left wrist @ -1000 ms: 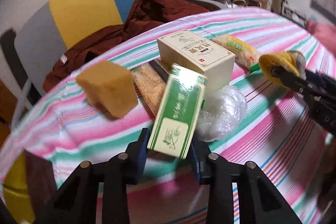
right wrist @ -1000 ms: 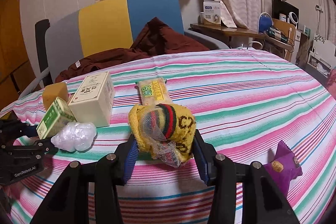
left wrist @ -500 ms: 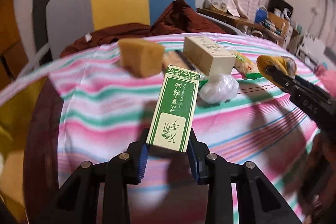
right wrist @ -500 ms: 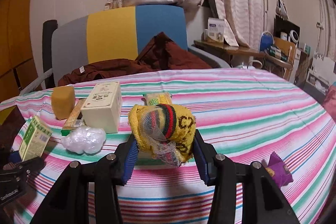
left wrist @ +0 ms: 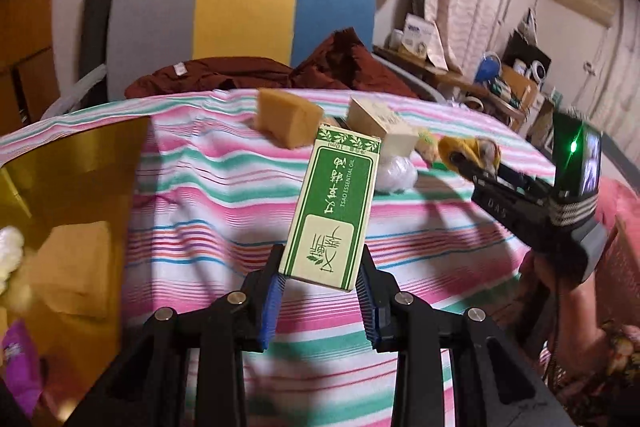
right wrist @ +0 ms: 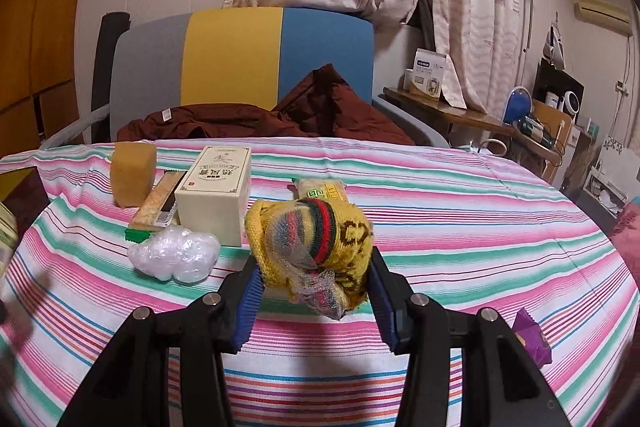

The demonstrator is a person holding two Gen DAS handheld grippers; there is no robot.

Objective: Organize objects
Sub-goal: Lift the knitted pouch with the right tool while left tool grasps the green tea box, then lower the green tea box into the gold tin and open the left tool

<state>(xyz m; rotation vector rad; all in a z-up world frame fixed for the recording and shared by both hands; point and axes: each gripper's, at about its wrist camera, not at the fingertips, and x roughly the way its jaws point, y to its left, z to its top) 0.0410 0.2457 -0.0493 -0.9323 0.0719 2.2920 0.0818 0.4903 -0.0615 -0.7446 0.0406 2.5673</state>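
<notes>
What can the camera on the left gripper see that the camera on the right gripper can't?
Only the left wrist view shows the green box gripped by the left gripper, and the gold box with things inside.

Only the right wrist view shows the yellow knitted bundle close up and the purple packet.

Both show the sponge, cream box, white plastic wad and striped tablecloth.

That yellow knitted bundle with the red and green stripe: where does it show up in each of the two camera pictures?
Left wrist view: the yellow knitted bundle sits small at right of centre, pinched at the tip of the right gripper.
Right wrist view: it fills the lower centre, clamped between the blue pads, above the striped tablecloth.
Shared landmark: the cream box, just left of the bundle in both views.
</notes>
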